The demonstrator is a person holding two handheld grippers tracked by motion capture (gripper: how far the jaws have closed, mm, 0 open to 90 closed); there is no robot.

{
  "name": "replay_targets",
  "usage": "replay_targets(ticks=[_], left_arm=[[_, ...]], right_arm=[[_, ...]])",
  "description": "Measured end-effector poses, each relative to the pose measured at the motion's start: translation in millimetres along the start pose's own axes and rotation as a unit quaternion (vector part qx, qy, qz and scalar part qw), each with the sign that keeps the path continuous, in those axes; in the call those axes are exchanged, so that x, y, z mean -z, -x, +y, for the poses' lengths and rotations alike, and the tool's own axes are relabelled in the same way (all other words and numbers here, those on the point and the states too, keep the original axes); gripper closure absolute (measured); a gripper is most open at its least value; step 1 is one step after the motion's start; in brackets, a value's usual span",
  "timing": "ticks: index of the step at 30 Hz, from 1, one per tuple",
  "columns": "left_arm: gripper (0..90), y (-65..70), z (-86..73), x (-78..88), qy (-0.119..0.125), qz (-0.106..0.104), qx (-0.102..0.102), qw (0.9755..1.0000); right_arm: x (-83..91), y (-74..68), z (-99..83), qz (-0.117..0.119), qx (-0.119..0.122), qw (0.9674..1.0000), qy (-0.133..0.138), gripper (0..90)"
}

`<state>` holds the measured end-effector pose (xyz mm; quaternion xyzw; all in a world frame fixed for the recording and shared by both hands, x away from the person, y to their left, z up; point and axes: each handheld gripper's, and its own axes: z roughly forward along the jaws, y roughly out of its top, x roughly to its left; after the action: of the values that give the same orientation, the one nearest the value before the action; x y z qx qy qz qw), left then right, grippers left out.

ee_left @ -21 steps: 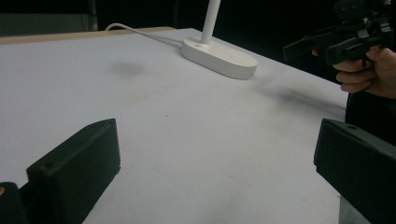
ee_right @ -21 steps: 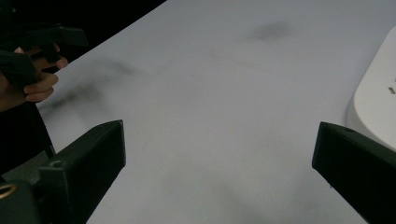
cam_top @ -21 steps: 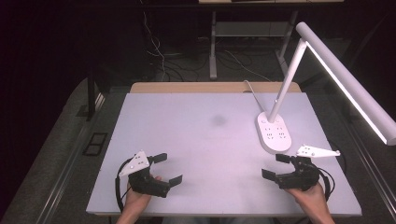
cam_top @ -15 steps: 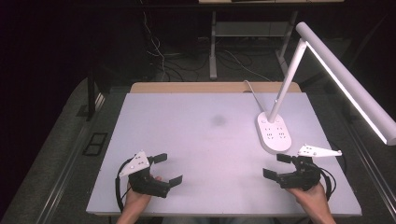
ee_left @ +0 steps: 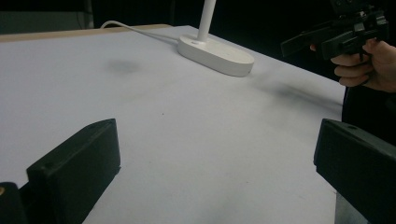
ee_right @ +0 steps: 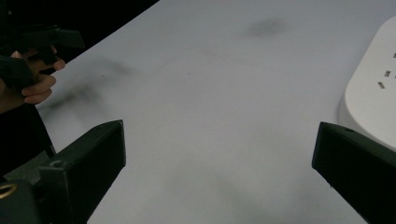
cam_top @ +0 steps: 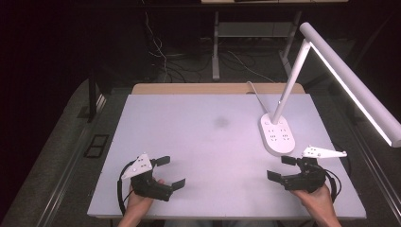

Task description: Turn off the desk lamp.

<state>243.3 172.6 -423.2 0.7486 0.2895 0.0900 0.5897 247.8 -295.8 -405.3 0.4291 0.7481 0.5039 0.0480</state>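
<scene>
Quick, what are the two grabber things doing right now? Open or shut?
Left gripper: open, jaws wide apart, holding nothing.
Right gripper: open, jaws wide apart, holding nothing.

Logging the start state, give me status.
Left tool open, right tool open, both empty. No task item on table. Desk lamp beside right tool.

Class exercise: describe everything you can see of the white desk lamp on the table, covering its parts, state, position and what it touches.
The desk lamp is white and looks like smooth plastic. Its oval base, with small markings on top, rests flat on the white table at the far right side. A slim stem tilts up and to the right to a long bar head, whose underside glows, so it is lit. A white cable runs from the base toward the far edge. Neither gripper touches it.
</scene>
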Motion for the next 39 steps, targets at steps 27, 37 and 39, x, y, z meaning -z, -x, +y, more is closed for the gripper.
replay_targets(ticks=[27, 37, 39], left_arm=[[0.0, -1.1, -0.4, 1.4, 0.000, 0.002, 0.002, 1.0000], [0.0, -0.2, -0.4, 1.1, 0.000, 0.002, 0.001, 1.0000], [0.0, -0.3, -0.4, 1.6, 0.000, 0.001, 0.001, 1.0000]], right_arm=[[0.9, 2.3, 14.7, 0.002, 0.004, 0.9994, -0.035, 2.9], [4.2, 6.4, 26.7, 0.002, 0.012, 0.9992, -0.037, 2.9], [5.3, 7.6, 30.4, 0.001, 0.014, 0.9992, -0.037, 2.9]])
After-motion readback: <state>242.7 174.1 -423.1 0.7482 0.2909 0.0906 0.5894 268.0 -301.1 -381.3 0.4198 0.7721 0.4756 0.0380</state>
